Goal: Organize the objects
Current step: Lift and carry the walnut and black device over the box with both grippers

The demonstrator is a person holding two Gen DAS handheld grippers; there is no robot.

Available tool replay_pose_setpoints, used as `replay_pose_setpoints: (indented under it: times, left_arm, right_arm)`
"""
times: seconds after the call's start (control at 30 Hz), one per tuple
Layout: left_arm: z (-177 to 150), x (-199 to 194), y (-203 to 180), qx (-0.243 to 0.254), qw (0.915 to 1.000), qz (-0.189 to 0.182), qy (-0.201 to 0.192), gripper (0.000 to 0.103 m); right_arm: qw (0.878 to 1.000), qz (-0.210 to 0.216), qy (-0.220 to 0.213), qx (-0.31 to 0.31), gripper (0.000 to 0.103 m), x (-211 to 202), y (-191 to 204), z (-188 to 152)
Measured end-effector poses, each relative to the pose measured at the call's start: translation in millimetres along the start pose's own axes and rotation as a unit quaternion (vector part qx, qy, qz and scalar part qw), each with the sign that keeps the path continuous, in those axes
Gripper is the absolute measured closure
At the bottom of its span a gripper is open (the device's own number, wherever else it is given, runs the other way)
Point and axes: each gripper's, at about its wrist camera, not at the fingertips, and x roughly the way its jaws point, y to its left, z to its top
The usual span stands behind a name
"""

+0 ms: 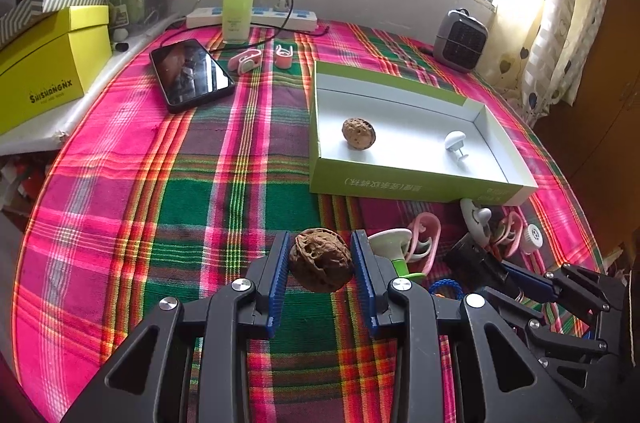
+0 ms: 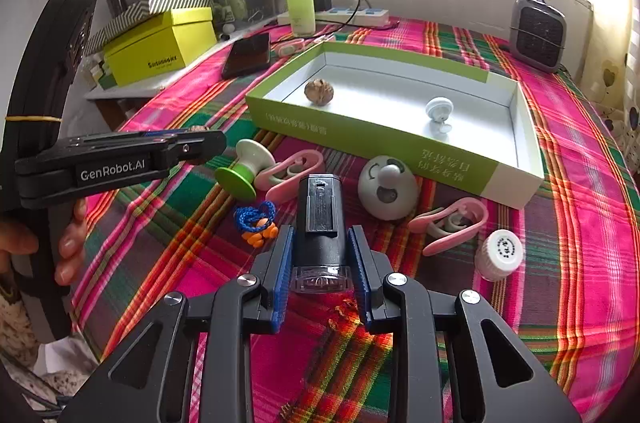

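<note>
- My left tool [image 1: 321,265] is clamped on a walnut [image 1: 321,260], its blue pads pressing the shell from either side; the nut sits low over the plaid cloth [image 1: 160,183] of the counter, near me and left of the green-sided box [image 1: 400,185].
- My right tool [image 2: 320,255] grips a small black light [image 2: 319,223] across its body, clear lens end toward me; whether it is lifted off the cloth I cannot tell.
- The box is the likely destination, I judge; a second walnut [image 1: 359,133] and a white knob [image 1: 455,141] already lie in it, well apart.
- The walnut should be light, hard and rigid, but round and ridged; held across its widest part it could still roll or pop out if the pads slacken.
- The light looks stiff and smooth-sided; its flat flanks suit the pads, though the plastic may slip.
- Still loose on the cloth, near the box: a green spool [image 2: 240,167], pink clips [image 2: 452,223], blue-corded earplugs [image 2: 256,223] and a white-capped bottle [image 2: 500,255]; the clips and cord look springy and awkward to pinch.
</note>
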Motion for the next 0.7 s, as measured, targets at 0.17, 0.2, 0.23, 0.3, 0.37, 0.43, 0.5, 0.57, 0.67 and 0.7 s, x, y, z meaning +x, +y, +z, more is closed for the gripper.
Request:
replay_pose_setpoints:
  times: [0.17,0.2,0.23,0.3,0.37,0.43,0.5,0.57,0.67,0.7]
  left_arm:
    - [2.6,-5.6,-4.0,0.003,1.0000,-0.001,-0.007,0.074]
    - [2.9,-6.8,-4.6,0.003,1.0000,-0.002,-0.009,0.074]
    - [3.0,-7.1,-5.5,0.005,0.9999,-0.002,-0.009,0.074]
    - [3.8,-8.1,-7.3,0.006,0.9999,-0.003,-0.010,0.074]
    - [4.6,-9.0,-9.1,0.008,0.9999,-0.003,-0.011,0.074]
    - [6.5,-10.4,-11.8,0.012,0.9998,-0.006,-0.014,0.074]
    - [8.6,-10.9,-14.2,0.014,0.9998,-0.006,-0.015,0.074]
    - [10.9,-11.1,-16.7,0.017,0.9997,-0.008,-0.017,0.074]
    - [14.8,-10.0,-20.2,0.020,0.9996,-0.010,-0.018,0.074]
    - [15.7,-9.5,-21.2,0.020,0.9996,-0.011,-0.017,0.074]
  right_arm:
    - [1.000,-0.001,-0.005,0.001,0.075,-3.7,-0.7,1.9]
    - [1.000,-0.001,-0.006,0.001,0.075,-4.2,-0.4,2.0]
    - [1.000,-0.001,-0.007,0.001,0.075,-4.6,-0.3,2.3]
    - [1.000,0.000,-0.010,0.000,0.075,-7.0,0.1,1.9]
    - [1.000,0.000,-0.014,-0.001,0.075,-9.1,0.6,2.8]
    - [1.000,-0.001,-0.019,0.000,0.075,-11.4,0.0,4.0]
    - [1.000,-0.003,-0.024,0.001,0.075,-13.2,-1.1,5.5]
    - [1.000,-0.005,-0.026,0.001,0.075,-14.0,-2.9,7.8]
    - [1.000,-0.006,-0.030,0.002,0.075,-15.2,-5.1,10.9]
    - [0.999,-0.007,-0.031,0.003,0.075,-15.9,-5.8,11.3]
